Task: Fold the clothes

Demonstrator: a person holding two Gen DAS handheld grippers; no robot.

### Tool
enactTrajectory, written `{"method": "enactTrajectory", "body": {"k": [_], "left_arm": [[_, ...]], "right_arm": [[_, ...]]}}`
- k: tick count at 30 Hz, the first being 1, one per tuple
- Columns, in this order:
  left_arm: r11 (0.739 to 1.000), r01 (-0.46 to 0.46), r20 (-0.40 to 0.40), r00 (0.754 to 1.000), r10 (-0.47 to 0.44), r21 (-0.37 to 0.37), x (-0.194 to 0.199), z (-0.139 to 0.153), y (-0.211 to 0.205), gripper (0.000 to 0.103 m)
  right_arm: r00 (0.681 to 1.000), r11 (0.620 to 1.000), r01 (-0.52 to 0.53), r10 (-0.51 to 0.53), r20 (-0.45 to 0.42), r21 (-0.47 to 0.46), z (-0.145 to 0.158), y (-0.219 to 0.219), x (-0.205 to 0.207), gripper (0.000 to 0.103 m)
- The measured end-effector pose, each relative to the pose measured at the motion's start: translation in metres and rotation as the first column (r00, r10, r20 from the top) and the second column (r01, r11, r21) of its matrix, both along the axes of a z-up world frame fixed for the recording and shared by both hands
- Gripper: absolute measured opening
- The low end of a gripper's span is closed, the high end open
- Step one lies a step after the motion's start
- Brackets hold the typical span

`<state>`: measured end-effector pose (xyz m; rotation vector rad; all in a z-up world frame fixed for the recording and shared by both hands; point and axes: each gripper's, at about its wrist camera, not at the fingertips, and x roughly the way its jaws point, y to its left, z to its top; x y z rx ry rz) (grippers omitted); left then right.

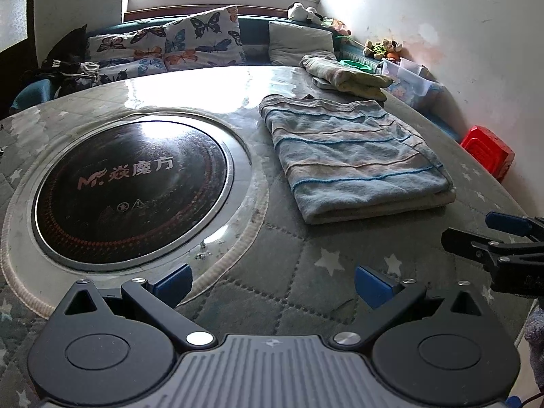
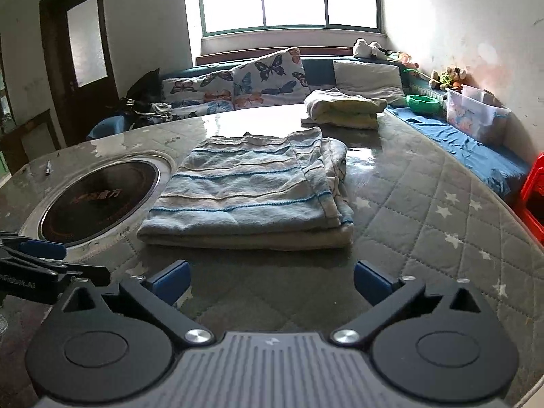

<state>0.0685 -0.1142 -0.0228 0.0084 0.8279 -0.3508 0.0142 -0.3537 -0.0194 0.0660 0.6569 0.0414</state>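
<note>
A folded garment with pale blue and beige stripes (image 1: 353,156) (image 2: 248,193) lies flat on the quilted grey table (image 1: 292,272) (image 2: 425,224). My left gripper (image 1: 272,284) hovers open over the table's near side, down and left of the garment, with nothing between its blue pads. My right gripper (image 2: 270,284) is open just short of the garment's near edge and holds nothing. The right gripper also shows at the right edge of the left wrist view (image 1: 489,234), and the left gripper at the left edge of the right wrist view (image 2: 47,258).
A round black cooktop (image 1: 132,183) (image 2: 98,197) is set into the table left of the garment. A second folded cloth, cream and yellow-green (image 1: 343,74) (image 2: 346,107), lies at the far side. Beyond are butterfly cushions (image 2: 238,85), a clear storage box (image 2: 476,115) and a red stool (image 1: 489,149).
</note>
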Motion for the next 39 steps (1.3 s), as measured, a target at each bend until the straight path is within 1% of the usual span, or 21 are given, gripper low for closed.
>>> {"method": "enactTrajectory", "body": {"k": [5, 10, 24, 39], "left_arm": [[1.000, -0.007, 0.002, 1.000, 0.007, 0.009, -0.0025, 0.0002, 0.0007, 0.103], [1.000, -0.005, -0.001, 1.000, 0.005, 0.013, -0.0054, -0.0004, 0.0000, 0.103], [1.000, 0.005, -0.027, 1.000, -0.004, 0.020, -0.0056, -0.0044, -0.0056, 0.103], [1.000, -0.001, -0.037, 0.999, 0.001, 0.020, -0.0030, -0.0067, -0.0070, 0.103]], "right_arm": [[0.999, 0.999, 0.031, -0.031, 0.008, -0.030, -0.0002, 0.0021, -0.0033, 0.103], [0.999, 0.998, 0.049, -0.048, 0.014, -0.038, -0.0016, 0.0025, -0.0058, 0.103], [0.997, 0.996, 0.076, -0.076, 0.005, -0.041, -0.0051, 0.0004, -0.0041, 0.103], [0.997, 0.997, 0.077, -0.078, -0.002, -0.023, -0.0080, 0.0004, -0.0001, 0.103]]}}
